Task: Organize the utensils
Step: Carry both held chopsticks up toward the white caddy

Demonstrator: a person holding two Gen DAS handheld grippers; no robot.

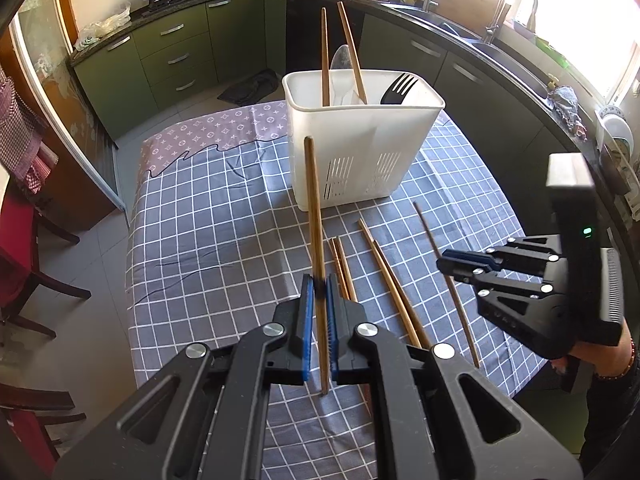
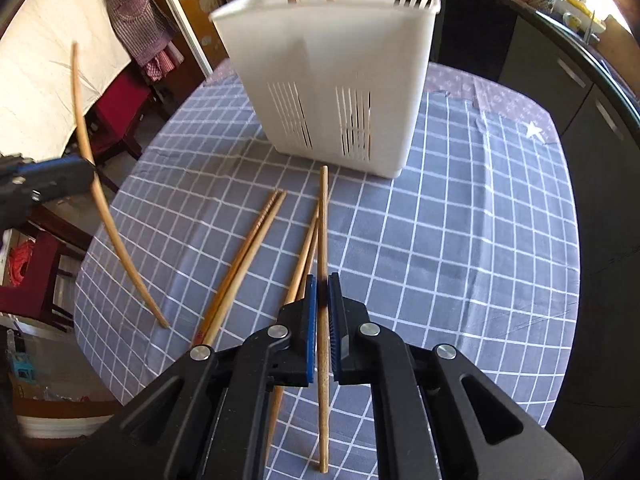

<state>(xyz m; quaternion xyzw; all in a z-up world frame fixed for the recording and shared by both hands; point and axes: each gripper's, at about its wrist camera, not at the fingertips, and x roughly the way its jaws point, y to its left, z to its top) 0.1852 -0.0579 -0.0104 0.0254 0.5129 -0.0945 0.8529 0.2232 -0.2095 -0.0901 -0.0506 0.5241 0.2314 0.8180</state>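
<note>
A white slotted utensil holder (image 1: pixel 362 140) stands on the checked tablecloth (image 1: pixel 208 216); it also shows in the right wrist view (image 2: pixel 332 88). It holds two chopsticks (image 1: pixel 325 56), a white spoon and a black fork (image 1: pixel 398 89). My left gripper (image 1: pixel 319 286) is shut on a wooden chopstick (image 1: pixel 313 200), held above the table and pointing toward the holder. My right gripper (image 2: pixel 322 292) is shut on another chopstick (image 2: pixel 323 232), low over the cloth. Several loose chopsticks (image 2: pixel 248 256) lie in front of the holder.
The table's left edge drops to the floor, with red chairs (image 1: pixel 20 264) beside it. Green kitchen cabinets (image 1: pixel 176 52) and a counter with a sink (image 1: pixel 496 48) run behind and to the right of the table.
</note>
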